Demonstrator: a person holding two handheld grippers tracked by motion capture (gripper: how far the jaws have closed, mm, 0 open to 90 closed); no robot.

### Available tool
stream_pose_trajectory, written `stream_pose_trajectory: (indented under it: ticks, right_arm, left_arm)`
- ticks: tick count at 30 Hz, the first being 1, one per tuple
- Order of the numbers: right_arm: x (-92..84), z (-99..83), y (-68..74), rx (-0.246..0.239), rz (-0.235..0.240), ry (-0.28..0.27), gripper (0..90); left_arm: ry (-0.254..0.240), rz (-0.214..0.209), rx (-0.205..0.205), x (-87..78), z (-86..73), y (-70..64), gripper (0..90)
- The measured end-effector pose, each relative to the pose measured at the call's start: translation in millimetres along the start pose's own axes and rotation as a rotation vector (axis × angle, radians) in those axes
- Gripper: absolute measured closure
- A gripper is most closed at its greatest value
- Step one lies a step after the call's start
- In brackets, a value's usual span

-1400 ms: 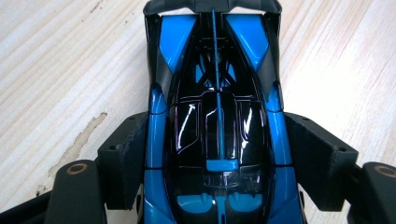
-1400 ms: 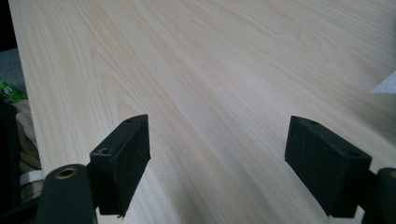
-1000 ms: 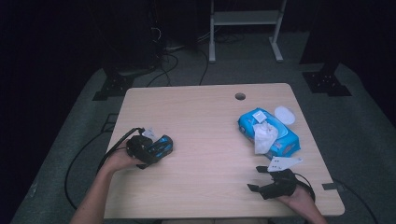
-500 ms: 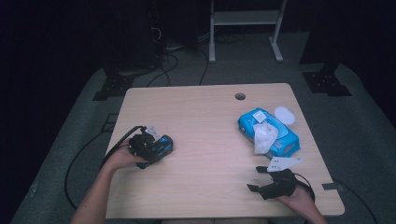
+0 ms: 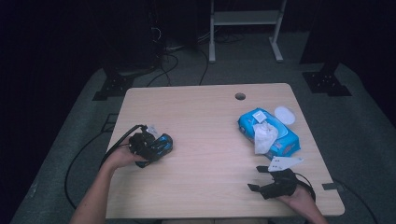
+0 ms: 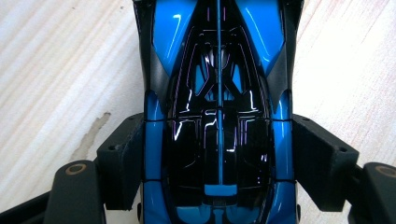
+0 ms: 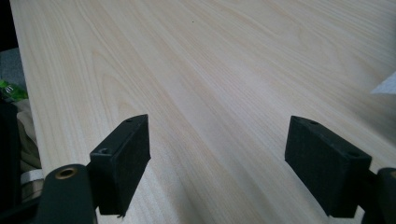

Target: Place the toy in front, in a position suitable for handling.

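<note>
Toy car clamped in left gripper, right gripper wide apart over bare table

Toy car (image 6: 218, 112), glossy blue and black, sits between the jaws of the left gripper (image 6: 218, 154), both pads pressed against its sides. Car's near end is cut off at the bottom of the left gripper view and its far end runs off the top edge, so full shape is hard to make out. In the high view the car (image 5: 161, 144) is at the left side of the table (image 5: 201, 121), mostly covered by the gripper (image 5: 148, 145) and the person's left hand (image 5: 122, 157); can't tell if the wheels touch the wood. A black cable loops from that gripper off the table's left edge.

Right gripper (image 7: 218, 161) has its jaws spread far apart with nothing between them, just light wood grain. High view puts it (image 5: 262, 179) at the near right corner, held by the right hand (image 5: 295, 200), which is partly cut by the bottom edge. A white corner at the right edge of the right gripper view is too cropped to identify.

Blue wipes pack (image 5: 267, 133) lies on the right side of the table, a white wipe (image 5: 264, 137) sticking out of it, its round white lid (image 5: 284, 115) flipped open to the far right. Printing on the pack is unreadable. Small round hole (image 5: 240, 96) near the far edge.
</note>
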State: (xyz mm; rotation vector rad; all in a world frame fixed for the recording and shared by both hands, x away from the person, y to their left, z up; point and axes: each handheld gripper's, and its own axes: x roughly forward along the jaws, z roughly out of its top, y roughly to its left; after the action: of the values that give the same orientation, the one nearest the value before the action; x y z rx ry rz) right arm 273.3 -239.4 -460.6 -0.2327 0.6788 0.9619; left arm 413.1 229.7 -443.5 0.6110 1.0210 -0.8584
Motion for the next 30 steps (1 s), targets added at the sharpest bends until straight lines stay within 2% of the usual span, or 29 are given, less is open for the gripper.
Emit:
stream_pose_trajectory:
  ticks: [3, 9, 10, 12, 13, 14, 16, 17, 18, 19, 21, 26, 27, 30]
  right_arm:
    - [-0.3, 0.2, 0.2, -0.002, 0.0, -0.002, 21.3]
    - [-0.9, 1.2, 0.3, -0.006, -0.002, -0.007, 21.3]
    - [-1.2, 1.3, 0.3, -0.003, -0.003, -0.008, 21.3]
    - [-1.8, 1.4, -0.3, -0.002, -0.005, -0.01, 21.3]
    - [-2.3, 1.5, -0.4, -0.001, -0.006, -0.011, 21.3]
    - [-2.6, 1.4, -0.7, -0.002, -0.008, -0.014, 21.3]
    - [-3.3, 1.0, -0.5, -0.002, -0.01, -0.015, 21.3]
    - [-3.6, 0.8, -0.6, -0.001, -0.01, -0.015, 21.3]
    - [-3.9, 0.6, -0.7, -0.001, -0.01, -0.015, 21.3]
    - [-4.4, 0.5, -1.0, -0.001, -0.01, -0.016, 21.3]
    - [-5.2, 0.6, -1.2, 0.001, -0.011, -0.019, 21.3]
    - [-6.4, 0.6, -1.5, -0.002, -0.01, -0.023, 21.3]
    - [-6.4, 0.6, -1.5, -0.002, -0.01, -0.023, 21.3]
    - [-9.0, 0.2, -2.1, 0.0, -0.013, -0.029, 21.3]
  left_arm:
    - [0.005, 0.01, 0.007, -2.1, 0.4, 0.3, 26.0]
    - [-0.025, 0.006, 0.025, -10.0, 8.2, -6.6, 26.1]
    - [-0.042, -0.002, 0.048, -12.3, 15.1, -12.9, 27.5]
    - [-0.042, -0.003, 0.084, -11.8, 24.1, -21.8, 27.6]
    - [-0.042, -0.003, 0.084, -11.8, 24.1, -21.8, 27.7]
    - [-0.05, -0.012, 0.109, -9.4, 32.8, -30.5, 27.7]
    - [-0.051, -0.017, 0.123, -8.0, 37.5, -34.8, 27.9]
    - [-0.063, -0.03, 0.155, -6.1, 46.5, -43.3, 27.9]
    - [-0.063, -0.03, 0.155, -6.1, 46.5, -43.3, 27.9]
    - [-0.078, -0.048, 0.18, -3.0, 55.7, -53.3, 27.9]
    - [-0.085, -0.074, 0.199, 1.0, 65.1, -64.2, 28.0]
    - [-0.078, -0.114, 0.284, 12.8, 87.4, -94.6, 28.1]
    - [-0.078, -0.114, 0.284, 12.8, 87.4, -94.6, 28.1]
    - [-0.077, -0.139, 0.338, 18.3, 98.6, -115.8, 28.1]
